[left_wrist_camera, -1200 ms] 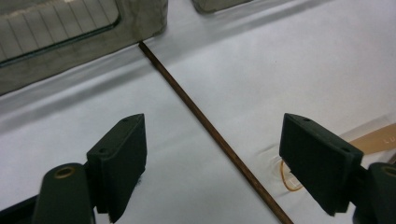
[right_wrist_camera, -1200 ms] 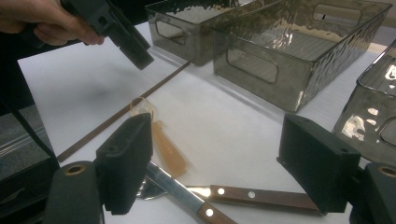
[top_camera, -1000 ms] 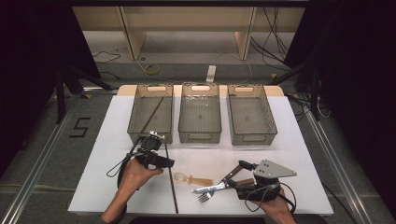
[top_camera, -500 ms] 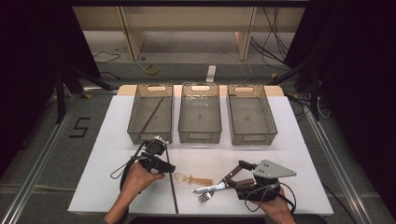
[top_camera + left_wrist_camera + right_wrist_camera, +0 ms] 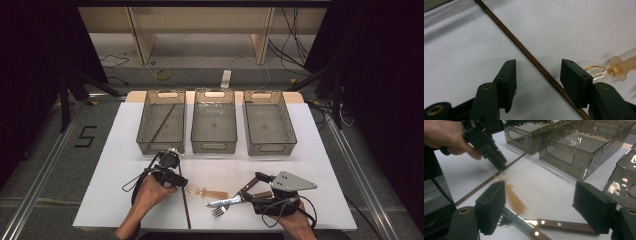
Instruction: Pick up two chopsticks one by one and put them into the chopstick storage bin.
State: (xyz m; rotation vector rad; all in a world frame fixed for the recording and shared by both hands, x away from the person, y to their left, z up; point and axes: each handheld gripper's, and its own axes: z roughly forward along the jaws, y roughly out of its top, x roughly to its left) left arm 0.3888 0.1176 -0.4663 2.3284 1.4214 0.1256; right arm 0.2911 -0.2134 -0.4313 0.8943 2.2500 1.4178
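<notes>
The left gripper (image 5: pixel 176 179) is hanging over the long dark stick (image 5: pixel 185 200) near the table's front edge, and its jaws have just been closing around it. They are standing about half open with the stick running slantwise between them, nearer one pad, and neither pad is pressing on it yet. The main risk, as I judge it, is that the jaws are meeting the stick off-centre: the nearer pad could be pushing it sideways so that it is rolling out rather than being pinched. A thin round rod on a smooth sheet is likely to be slipping easily. It could also be swinging once lifted, since it is being taken near one end, and knocking the small wire whisk (image 5: pixel 599 72) lying just beside it.

The right gripper (image 5: pixel 250 192) is resting wide open and empty beside the fork (image 5: pixel 222 204) and a wooden-handled utensil (image 5: pixel 564 225).

The table (image 5: pixel 320 150) is wearing a white sheet, with three clear bins (image 5: pixel 214 122) lined along its back edge; the left one is holding another stick (image 5: pixel 162 122). Around it, dark floor, cables and a pale shelf unit are showing.
</notes>
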